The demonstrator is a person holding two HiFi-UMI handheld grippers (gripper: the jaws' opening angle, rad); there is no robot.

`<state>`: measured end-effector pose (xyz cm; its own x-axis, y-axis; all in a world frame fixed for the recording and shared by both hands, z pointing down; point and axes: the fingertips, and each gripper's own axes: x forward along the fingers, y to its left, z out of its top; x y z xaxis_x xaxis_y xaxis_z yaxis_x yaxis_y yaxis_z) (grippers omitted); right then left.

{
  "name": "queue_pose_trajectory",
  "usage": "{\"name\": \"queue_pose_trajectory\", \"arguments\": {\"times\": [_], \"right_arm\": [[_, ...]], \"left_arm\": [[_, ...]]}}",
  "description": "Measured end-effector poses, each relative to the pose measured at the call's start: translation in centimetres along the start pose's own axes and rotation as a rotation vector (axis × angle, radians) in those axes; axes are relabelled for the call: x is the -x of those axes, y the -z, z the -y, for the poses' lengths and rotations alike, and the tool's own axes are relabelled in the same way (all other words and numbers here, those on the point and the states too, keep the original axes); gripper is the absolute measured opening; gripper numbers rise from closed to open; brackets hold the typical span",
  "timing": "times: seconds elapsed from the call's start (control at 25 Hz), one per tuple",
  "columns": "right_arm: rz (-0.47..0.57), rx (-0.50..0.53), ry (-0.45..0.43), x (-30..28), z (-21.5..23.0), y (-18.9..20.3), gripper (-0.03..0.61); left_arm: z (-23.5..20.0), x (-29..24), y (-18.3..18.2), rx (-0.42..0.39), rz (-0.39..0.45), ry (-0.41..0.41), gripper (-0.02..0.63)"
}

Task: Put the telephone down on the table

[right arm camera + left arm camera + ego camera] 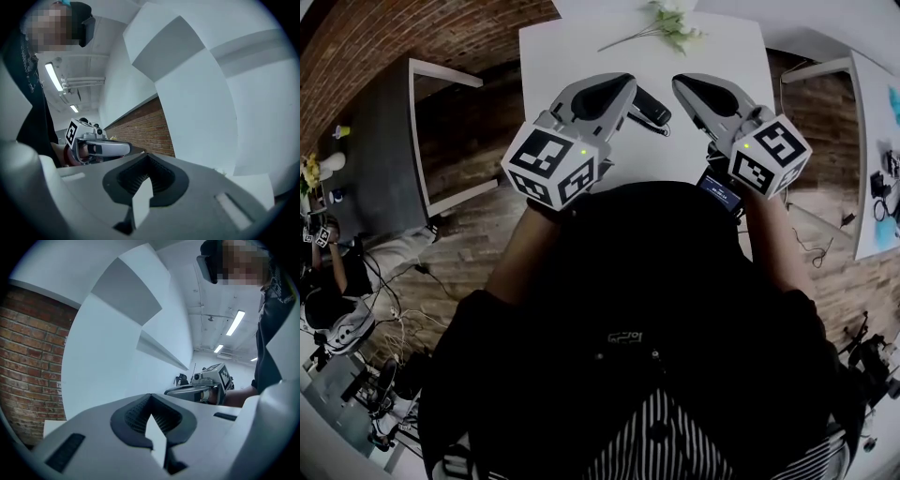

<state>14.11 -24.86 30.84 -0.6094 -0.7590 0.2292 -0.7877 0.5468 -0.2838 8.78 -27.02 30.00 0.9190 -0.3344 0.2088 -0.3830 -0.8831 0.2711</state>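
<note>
A dark oblong piece, apparently the telephone's handset (650, 110), lies on the white table (572, 52) between the two raised grippers. A dark unit with a lit bluish screen (718, 186) sits at the table's near edge under the right one. My left gripper (622, 86) is held high over the table with its jaws together and nothing in them; the left gripper view shows the closed tips (151, 399) against a white wall. My right gripper (684, 86) hangs beside it, also shut and empty (147, 157). Each gripper view shows the other gripper (206, 385) (96, 146) alongside.
A sprig of flowers (672, 25) lies at the table's far end. A grey table (389, 141) stands at the left and another white table (874, 150) at the right. Cables trail over the wooden floor, and a person (328, 291) sits at the far left.
</note>
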Motion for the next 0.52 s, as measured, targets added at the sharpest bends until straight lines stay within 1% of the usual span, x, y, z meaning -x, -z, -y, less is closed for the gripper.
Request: {"name": "queue_pose_trajectory", "arguments": {"times": [0.52], "right_arm": [[-0.034,0.01,-0.022,-0.7,-1.2,0.9,0.002]], "left_arm": [[0.3,0.7,0.2,0.007,0.005,0.001,0.006]]}}
